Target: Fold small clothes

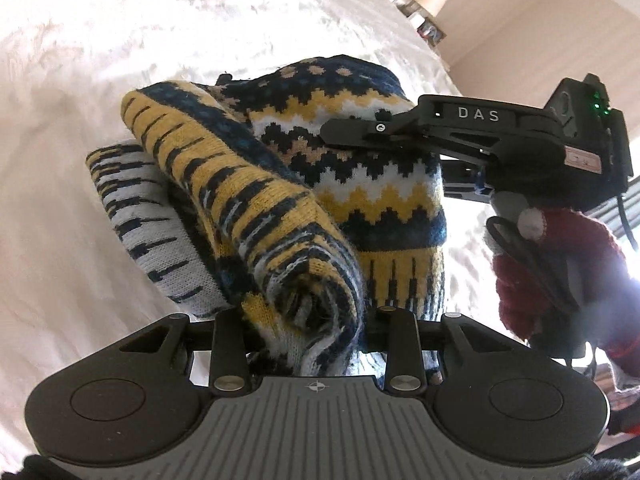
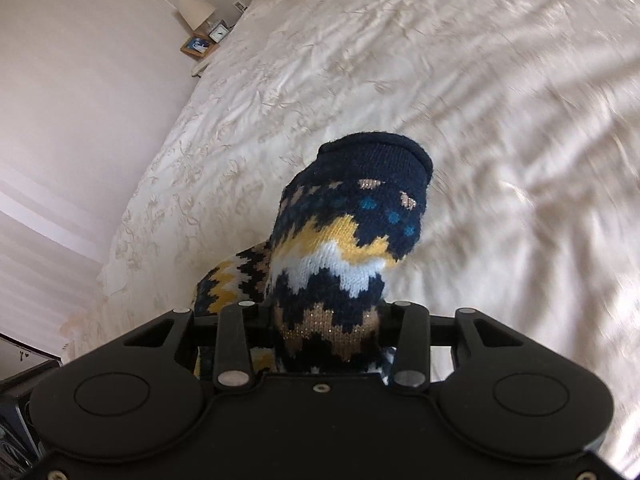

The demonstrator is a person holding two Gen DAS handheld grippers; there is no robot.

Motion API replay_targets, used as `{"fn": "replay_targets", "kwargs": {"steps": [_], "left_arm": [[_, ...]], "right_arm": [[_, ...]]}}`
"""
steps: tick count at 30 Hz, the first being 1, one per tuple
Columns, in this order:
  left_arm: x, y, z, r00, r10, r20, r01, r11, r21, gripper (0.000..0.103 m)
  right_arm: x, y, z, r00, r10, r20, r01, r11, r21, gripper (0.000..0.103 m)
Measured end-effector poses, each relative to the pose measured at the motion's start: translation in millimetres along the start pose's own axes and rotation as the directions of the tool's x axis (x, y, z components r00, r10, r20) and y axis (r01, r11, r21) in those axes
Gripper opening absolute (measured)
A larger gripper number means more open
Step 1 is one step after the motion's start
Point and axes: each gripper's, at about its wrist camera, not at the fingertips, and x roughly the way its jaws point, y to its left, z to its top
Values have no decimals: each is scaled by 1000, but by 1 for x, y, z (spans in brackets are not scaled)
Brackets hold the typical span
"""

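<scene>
1. Knitwear: a navy, yellow and white patterned sweater [image 1: 280,184] fills the centre of the left wrist frame, bunched above the cream bedspread [image 1: 80,80]
2. Left gripper [image 1: 308,320] clamps a rolled fold at lower centre
3. Right gripper [image 1: 340,136] bites the sweater's right edge

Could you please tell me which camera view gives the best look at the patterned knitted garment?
The left wrist view: the patterned knitted garment shows its folded layers, striped hem and zigzag bands. The right wrist view shows only a bunched navy-topped section rising between the fingers.
</scene>
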Motion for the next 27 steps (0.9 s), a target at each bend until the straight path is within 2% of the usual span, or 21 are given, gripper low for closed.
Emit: {"fn": "replay_targets", "kwargs": {"steps": [7,10,11,13,14,16,19,22,25,26,27], "left_arm": [[4,-6,10,999,33,26,-34,998,45,33],[5,-11,4,998,50,41,-52,998,42,35],[2,-6,-6,997,65,39,-67,997,31,37],[13,6,-18,989,150,10,-150,989,-18,43],[20,15,-24,976,218,-29,-219,975,-46,43],[27,30,-34,947,309,-91,-316,945,-84,43],[12,33,-45,943,328,-52,-332,934,-134,43],[-25,21,-72,925,379,11,-377,924,-66,43],[-41,-4,-63,918,385,93,-385,923,-9,43],[-42,-10,-56,916,382,119,-386,922,11,43],[-38,-19,-47,914,380,146,-389,920,39,43]], "right_arm": [[-22,-20,-6,998,50,37,-51,999,18,50],[-24,-26,-8,996,72,44,-72,997,11,52],[-23,-29,-9,996,72,45,-73,997,13,56],[-16,-38,-15,999,8,42,-9,1000,9,67],[-12,-45,-18,998,-46,41,45,999,11,72],[-10,-60,-23,989,-144,42,143,989,28,73],[-29,-77,-31,983,-166,81,161,985,69,73],[-53,-89,-38,978,-163,133,151,984,93,75],[-69,-90,-42,973,-160,165,149,986,81,75],[-71,-87,-43,973,-159,170,151,987,61,70],[-70,-84,-45,973,-156,171,152,988,37,59]]}}
